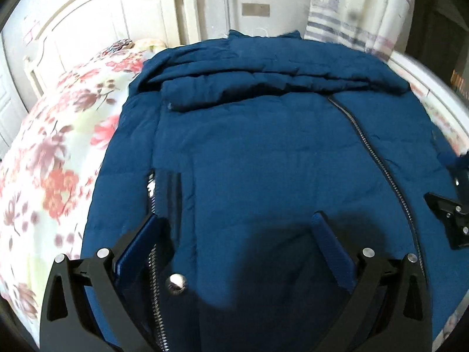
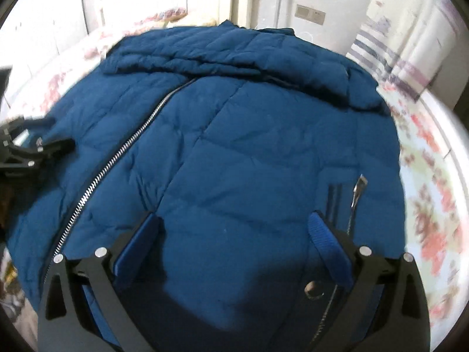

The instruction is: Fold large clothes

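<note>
Blue padded jacket (image 1: 263, 152) lies spread front-up on the floral bedspread (image 1: 58, 146), its hood bunched toward the headboard (image 1: 96, 20). Left gripper (image 1: 237, 234) and right gripper (image 2: 237, 234) both hover over it with jaws spread, grasping nothing. Its zipper (image 2: 117, 158) shows; no label or writing is readable.

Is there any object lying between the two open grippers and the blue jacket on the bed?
Nothing visible does. The left gripper and right gripper are both open directly over the blue jacket, with only its fabric between their fingers.
</note>
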{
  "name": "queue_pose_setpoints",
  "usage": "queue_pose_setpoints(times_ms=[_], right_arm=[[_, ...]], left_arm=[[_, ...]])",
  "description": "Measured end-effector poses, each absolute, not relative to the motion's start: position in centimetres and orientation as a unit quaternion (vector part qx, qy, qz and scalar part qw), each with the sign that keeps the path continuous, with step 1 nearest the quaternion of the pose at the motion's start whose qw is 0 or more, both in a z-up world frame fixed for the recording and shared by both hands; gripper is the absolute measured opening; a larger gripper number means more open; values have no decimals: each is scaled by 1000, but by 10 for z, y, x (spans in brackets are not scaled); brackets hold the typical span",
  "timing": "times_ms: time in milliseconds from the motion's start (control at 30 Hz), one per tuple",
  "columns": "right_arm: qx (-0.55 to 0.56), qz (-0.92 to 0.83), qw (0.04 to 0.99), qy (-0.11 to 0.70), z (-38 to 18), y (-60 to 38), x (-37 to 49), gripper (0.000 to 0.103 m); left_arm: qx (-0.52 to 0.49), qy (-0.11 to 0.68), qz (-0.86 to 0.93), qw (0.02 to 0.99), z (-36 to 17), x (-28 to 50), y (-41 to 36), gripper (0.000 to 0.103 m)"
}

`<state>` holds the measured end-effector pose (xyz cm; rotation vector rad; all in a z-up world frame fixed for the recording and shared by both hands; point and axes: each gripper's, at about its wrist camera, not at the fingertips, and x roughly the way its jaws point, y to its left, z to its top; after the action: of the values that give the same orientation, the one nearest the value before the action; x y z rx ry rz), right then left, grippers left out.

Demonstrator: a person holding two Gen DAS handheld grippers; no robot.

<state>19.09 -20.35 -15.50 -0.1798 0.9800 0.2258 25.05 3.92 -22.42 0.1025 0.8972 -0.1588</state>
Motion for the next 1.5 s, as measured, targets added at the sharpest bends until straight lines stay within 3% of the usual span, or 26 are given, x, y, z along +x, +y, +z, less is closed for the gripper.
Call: queue_pose_setpoints(times_ms=[167, 300, 433, 733, 900, 1167, 1367, 1500], right_arm=[[-126, 76, 875, 462, -145, -186, 178, 100], [-123, 163, 875, 439, -133, -171, 147, 100], [-158, 176, 866, 441, -159, -154, 126, 100], [-143, 148, 886, 417, -139, -188, 95, 100], [-101, 151, 890, 418, -157, -220, 83, 101], [-126, 118, 902, 397, -131, -238, 69, 100], [-65, 101, 902, 414, -158, -274, 65, 101], [-91, 91, 899, 418, -148, -270, 64, 100]], left_arm=[[53, 413, -78, 906, -214, 225, 48, 98], [63, 383, -149, 910, -201, 176, 34, 98], [115, 391, -148, 901, -229, 165, 11, 99], [102, 375, -126, 913, -212, 150, 34, 98], [85, 386, -112, 912, -230, 147, 54, 99], [105, 364, -66, 923, -212, 129, 67, 99], [63, 393, -56, 916, -229, 130, 93, 99], [75, 393, -56, 915, -228, 130, 91, 99]])
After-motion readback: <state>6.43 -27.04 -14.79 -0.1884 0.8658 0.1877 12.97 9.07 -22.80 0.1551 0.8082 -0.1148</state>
